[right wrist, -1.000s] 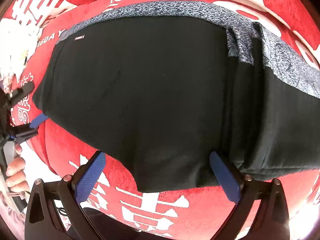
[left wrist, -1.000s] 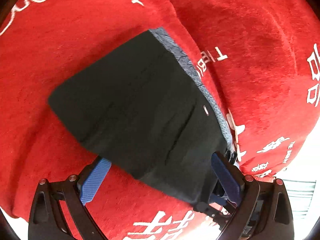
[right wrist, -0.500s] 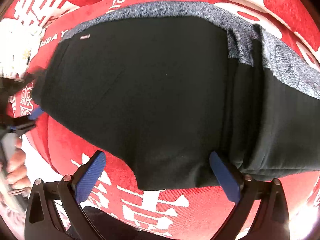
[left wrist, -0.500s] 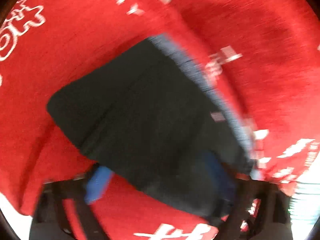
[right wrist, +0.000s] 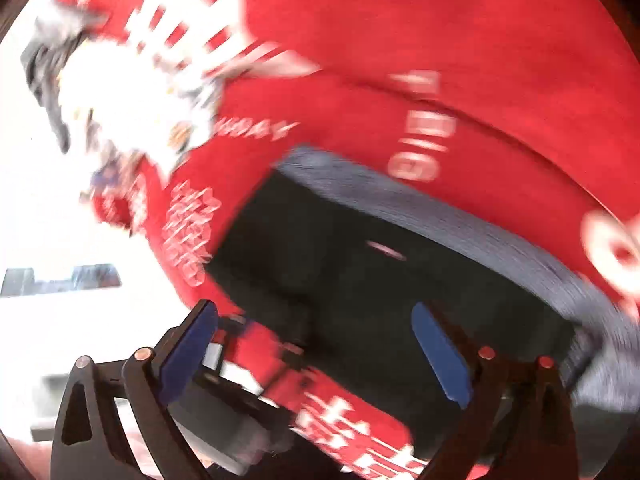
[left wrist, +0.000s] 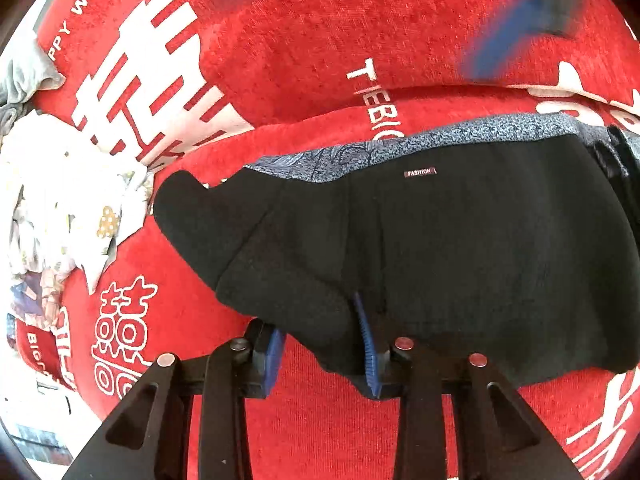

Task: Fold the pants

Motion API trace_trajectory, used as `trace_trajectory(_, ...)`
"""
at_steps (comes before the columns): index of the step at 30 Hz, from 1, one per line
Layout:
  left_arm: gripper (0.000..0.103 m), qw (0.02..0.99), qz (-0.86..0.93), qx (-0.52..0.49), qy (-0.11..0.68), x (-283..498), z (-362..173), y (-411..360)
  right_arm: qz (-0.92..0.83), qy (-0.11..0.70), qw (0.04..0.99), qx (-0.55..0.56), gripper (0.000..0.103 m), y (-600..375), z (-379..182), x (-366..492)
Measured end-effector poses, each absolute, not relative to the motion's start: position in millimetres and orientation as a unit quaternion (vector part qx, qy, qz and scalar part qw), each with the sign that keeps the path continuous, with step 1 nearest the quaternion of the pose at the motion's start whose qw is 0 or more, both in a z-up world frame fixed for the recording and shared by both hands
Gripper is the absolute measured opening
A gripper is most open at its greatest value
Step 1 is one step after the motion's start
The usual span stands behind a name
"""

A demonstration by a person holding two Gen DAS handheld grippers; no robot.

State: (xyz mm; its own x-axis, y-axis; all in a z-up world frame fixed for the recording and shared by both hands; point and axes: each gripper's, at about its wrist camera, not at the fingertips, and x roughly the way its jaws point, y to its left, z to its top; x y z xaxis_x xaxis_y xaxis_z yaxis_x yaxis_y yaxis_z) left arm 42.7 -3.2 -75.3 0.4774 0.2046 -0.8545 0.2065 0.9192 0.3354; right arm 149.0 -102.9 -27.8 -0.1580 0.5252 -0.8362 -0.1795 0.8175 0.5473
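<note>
Red printed cloth (left wrist: 312, 48) over the surface. Black pants (left wrist: 460, 248), folded, lie across it. Left hand-held gripper (left wrist: 320, 344) closing on their near edge, to lift it; right hand-held gripper (right wrist: 316, 356) spread, empty.

Between the left claw's (left wrist: 320, 344) ribbed blue pads lies matt black knit cloth of the pants (left wrist: 460, 248), edged by a speckled grey-blue woven band. Beyond it spreads a fuzzy red blanket (left wrist: 304, 48) with flat white print.
</note>
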Motion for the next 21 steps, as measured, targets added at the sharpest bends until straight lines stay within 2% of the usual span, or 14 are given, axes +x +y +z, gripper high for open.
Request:
trace_trajectory(7,0.035,0.836,0.0,0.218,0.503,42,-75,-11,0.36,0.76,0.541,-0.018,0.096,19,-63,160)
trace_trajectory(8,0.035,0.837,0.001,0.217,0.503,41,-74,-11,0.357,0.767,0.532,-0.03,0.088,26,-72,159)
trace_trajectory(9,0.035,0.837,0.0,0.215,0.503,42,-74,-11,0.353,0.773,0.525,-0.038,0.049,30,-79,158)
trace_trajectory(10,0.035,0.836,0.0,0.212,0.507,41,-74,-12,0.343,0.782,0.518,-0.04,0.025,33,-87,160)
trace_trajectory(12,0.035,0.84,-0.004,0.212,0.5,40,-68,-14,0.325,0.781,0.534,-0.014,0.02,19,-88,165)
trace_trajectory(21,0.035,0.876,-0.061,0.217,0.426,31,23,-72,0.368,0.686,0.6,0.184,0.02,-110,-5,153)
